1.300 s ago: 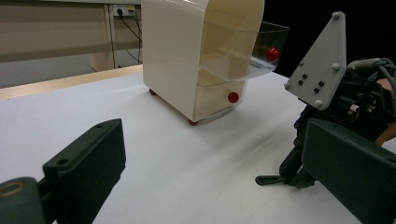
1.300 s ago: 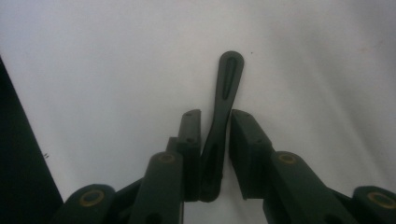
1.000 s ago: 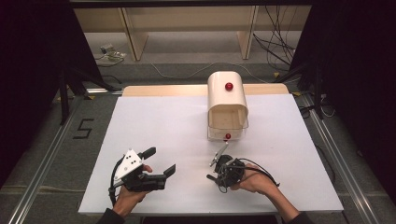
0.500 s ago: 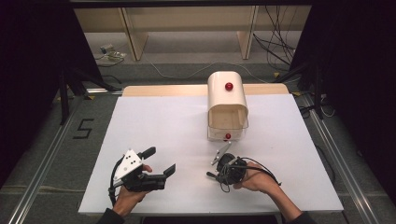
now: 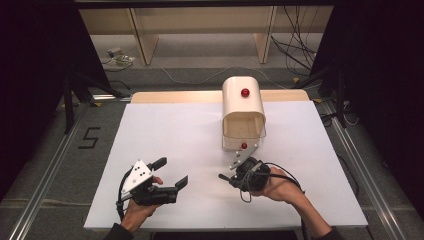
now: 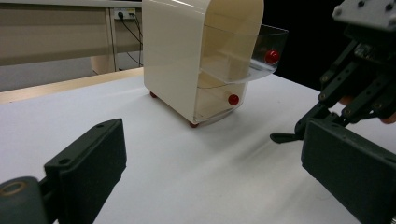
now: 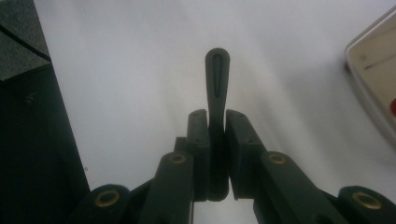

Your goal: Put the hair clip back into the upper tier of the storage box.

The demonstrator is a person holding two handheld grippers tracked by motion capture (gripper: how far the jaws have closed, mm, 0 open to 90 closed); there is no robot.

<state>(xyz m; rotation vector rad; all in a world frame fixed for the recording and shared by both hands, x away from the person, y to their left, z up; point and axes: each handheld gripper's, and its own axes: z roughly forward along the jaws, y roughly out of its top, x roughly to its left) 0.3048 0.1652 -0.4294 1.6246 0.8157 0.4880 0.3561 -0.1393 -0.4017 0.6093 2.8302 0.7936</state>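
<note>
Jaws of the right gripper [image 7: 208, 154] pinch a thin black handle [image 7: 217, 79]; the left gripper's [image 5: 167, 177] are spread, empty. Ahead, the cream drawer box [image 5: 243, 112] has its upper drawer [image 6: 254, 53] pulled out; stowing apparently remains.

Bright even light, dark surroundings, soft blur

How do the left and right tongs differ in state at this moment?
The left tongs stand wide open with nothing between the jaws; the right tongs are shut on a thin dark handle. The left tongs sit far from the cream drawer box; the right tongs sit just in front of it. Both are hand-held above the white table.
</note>
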